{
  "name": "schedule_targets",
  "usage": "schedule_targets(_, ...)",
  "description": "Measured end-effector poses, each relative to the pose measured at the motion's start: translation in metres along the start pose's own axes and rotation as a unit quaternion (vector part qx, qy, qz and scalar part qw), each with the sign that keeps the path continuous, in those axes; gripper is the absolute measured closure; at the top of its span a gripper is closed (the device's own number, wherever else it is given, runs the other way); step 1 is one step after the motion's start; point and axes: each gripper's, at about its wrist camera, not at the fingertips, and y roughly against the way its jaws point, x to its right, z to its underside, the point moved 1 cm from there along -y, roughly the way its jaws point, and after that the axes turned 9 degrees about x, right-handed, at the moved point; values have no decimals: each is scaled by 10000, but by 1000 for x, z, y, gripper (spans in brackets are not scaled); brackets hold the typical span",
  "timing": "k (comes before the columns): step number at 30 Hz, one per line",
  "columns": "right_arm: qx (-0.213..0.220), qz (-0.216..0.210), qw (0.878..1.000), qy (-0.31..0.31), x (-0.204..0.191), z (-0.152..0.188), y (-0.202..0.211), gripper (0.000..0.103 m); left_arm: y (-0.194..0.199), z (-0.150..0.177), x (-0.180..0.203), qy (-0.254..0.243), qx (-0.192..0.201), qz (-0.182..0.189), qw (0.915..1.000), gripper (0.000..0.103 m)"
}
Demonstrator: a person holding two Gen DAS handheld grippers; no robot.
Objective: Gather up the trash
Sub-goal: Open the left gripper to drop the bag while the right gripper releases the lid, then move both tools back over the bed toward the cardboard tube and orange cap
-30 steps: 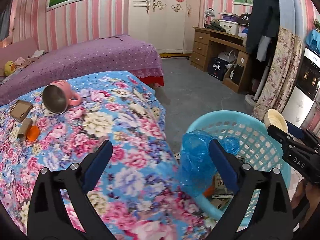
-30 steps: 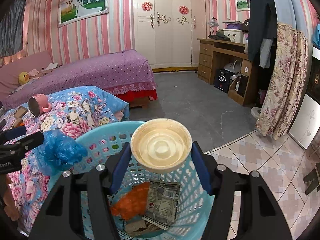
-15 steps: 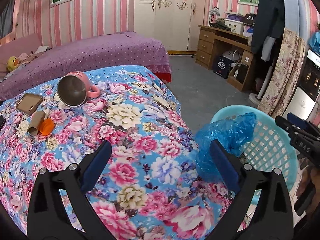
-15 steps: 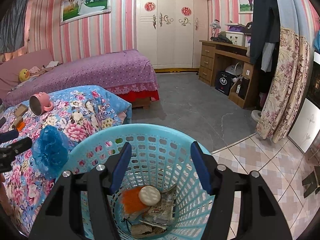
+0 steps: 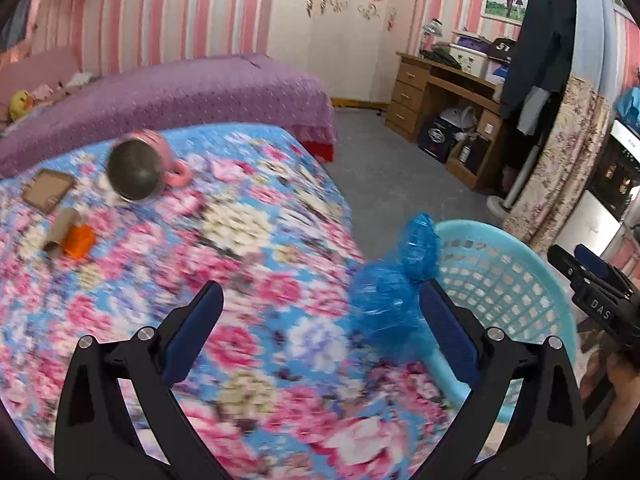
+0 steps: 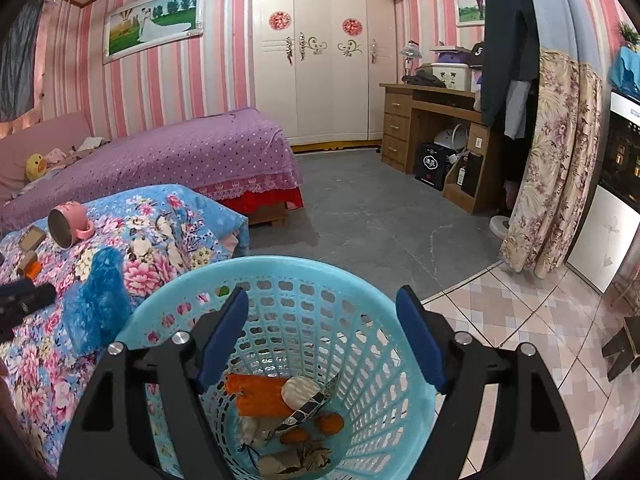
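We are holding the left gripper over the flowered bedspread, its jaws spread wide with nothing between them. The view there is blurring.

We are holding the right gripper above the light-blue basket, jaws also spread apart and carrying nothing.

Items we are seeing in the basket: an orange wrapper, a round pale lid, a dark patterned packet, small orange pieces, and crumpled paper lying at the bottom.

A crumpled blue plastic bag is sitting on the bedspread right beside the basket rim; whether it is touching the rim we cannot tell.

Items lying farther up the bedspread, well apart from the basket: a pink mug tipped on its side, a flat brown cardboard piece, a cardboard tube, and a small orange piece just beside the tube.
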Motion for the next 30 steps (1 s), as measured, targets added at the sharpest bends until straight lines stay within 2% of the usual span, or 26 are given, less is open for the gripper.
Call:
schedule_targets(2, 14, 18, 10000, -50, 4, 0, 1, 28, -11, 6, 12, -87, -96, 120, 9998, 11)
schedule_targets(4, 23, 51, 10000, -70, 9, 0, 1, 28, -23, 13, 26, -292, -274, 222, 9990, 27)
schedule_targets(6, 29, 93, 9999, -117, 15, 0, 1, 28, -34, 20, 38, -460, -499, 452, 9967, 64)
schedule_targets(8, 41, 117, 9997, -201, 20, 0, 1, 28, -35, 24, 50, -666, -496, 575, 9949, 73)
schedule_targets(10, 65, 144, 9995, -257, 23, -1, 1, 28, -29, 20, 59, -797, -333, 635, 9942, 75)
schedule_targets(14, 125, 237, 9991, -337, 29, -2, 3, 28, -19, 11, 78, -814, -245, 938, 9920, 74)
schedule_targets(16, 119, 270, 9989, -353, 31, -1, 4, 28, -19, 10, 86, -904, -227, 882, 9917, 66)
schedule_targets(18, 104, 333, 9987, -366, 34, 0, 4, 28, -20, 11, 90, -905, -225, 866, 9919, 44)
schedule_targets(21, 113, 380, 9983, -427, 37, 0, 4, 28, -18, 10, 88, -845, -136, 777, 9933, 26)
schedule_targets(24, 115, 386, 9983, -428, 36, -2, 3, 28, -15, 6, 78, -797, -89, 698, 9943, 21)
schedule_targets(27, 103, 392, 9987, -316, 25, -4, 1, 26, -6, 0, 56, -747, 54, 429, 9963, 13)
schedule_targets(29, 92, 397, 9988, -260, 16, -5, -1, 21, -2, -4, 38, -669, 125, 290, 9973, 11)
schedule_targets(30, 92, 388, 9989, -241, 12, -6, -2, 14, 1, -6, 28, -634, 143, 221, 9976, 10)
